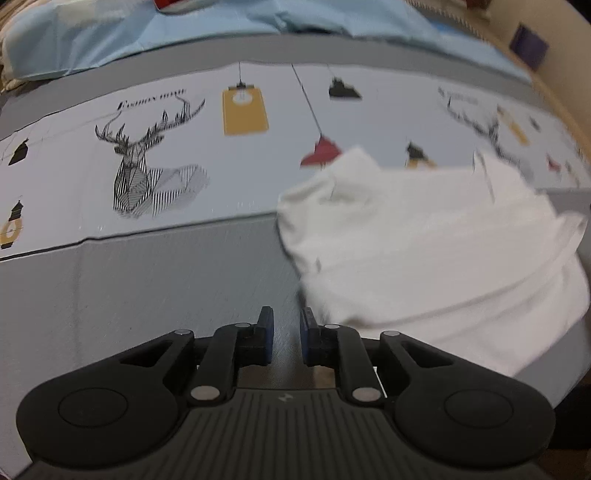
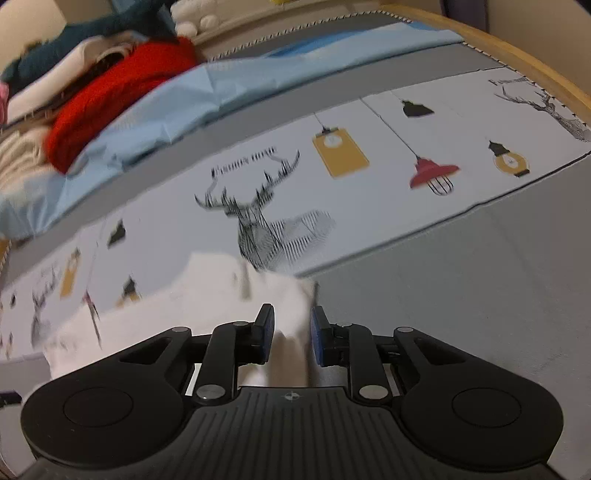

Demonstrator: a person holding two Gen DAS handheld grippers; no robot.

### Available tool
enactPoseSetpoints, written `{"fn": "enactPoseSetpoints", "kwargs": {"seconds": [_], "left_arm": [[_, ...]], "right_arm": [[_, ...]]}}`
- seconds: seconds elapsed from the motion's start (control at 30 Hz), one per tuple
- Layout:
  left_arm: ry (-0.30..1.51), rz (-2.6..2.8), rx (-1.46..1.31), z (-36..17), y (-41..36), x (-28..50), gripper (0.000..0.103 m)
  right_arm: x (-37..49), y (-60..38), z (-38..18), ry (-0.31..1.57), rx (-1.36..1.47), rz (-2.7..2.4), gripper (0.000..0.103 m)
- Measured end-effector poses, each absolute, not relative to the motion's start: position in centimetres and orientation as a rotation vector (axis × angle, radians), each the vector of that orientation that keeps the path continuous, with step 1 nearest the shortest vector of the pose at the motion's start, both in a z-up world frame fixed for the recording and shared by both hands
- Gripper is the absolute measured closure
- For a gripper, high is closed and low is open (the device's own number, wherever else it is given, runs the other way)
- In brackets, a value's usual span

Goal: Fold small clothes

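L hand-held gripper (image 1: 287,338): jaws set narrow, small gap, nothing between the blue pads; grey mat shows through the gap. Its R-side fingertip sits right at the near edge of the white garment (image 1: 436,243), looks like touching or just beside, blur makes it hard to say. Pads don't pinch cloth.

R hand-held gripper (image 2: 291,336): jaws also narrow but parted. A fold of the white garment (image 2: 291,299) runs up between the pads; pad on the L side stands clear of it, pad on the R side is close to the cloth edge, can't tell if pressing. Reads as loose, not clamped.

Garment: white, small, lies crumpled w/ soft folds on the mat (image 1: 147,288), partly on the grey band, partly over the pale printed strip. In L wrist view it fills the right half of frame; in R wrist view it spreads to the left of the fingers. Motion blur on it in both views.

Mat print: deer head (image 1: 136,173) in black line work, yellow tag lamp (image 1: 244,110), red pendant lamp (image 1: 320,152), small black lamps.

Further out: light blue sheet (image 1: 184,33) rumpled along the far edge of the mat. In R view a pile of clothes sits on it at upper left, w/ a red knit item (image 2: 110,99) on top, dark teal piece (image 2: 92,37) behind, cream pieces beside. Wooden rim (image 2: 517,55) curves round the far right.
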State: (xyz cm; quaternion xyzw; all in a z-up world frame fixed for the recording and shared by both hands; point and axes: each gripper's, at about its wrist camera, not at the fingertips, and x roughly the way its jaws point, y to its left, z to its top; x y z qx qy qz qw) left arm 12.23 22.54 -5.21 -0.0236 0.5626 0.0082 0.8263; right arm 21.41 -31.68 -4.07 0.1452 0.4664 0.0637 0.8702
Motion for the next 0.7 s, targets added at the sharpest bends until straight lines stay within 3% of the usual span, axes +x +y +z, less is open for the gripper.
{"fn": "enactPoseSetpoints", "kwargs": {"seconds": [0.27, 0.7], "left_arm": [[1.205, 0.012, -0.016, -5.4, 22.2, 11.2, 0.075], [1.267, -0.087, 0.101, -7.4, 19.8, 11.2, 0.056]], "right_arm": [[19.1, -29.9, -5.6, 1.053, 0.161, 0.241, 0.069], [18.6, -25.6, -7.3, 1.137, -0.055, 0.371, 0.068]]}}
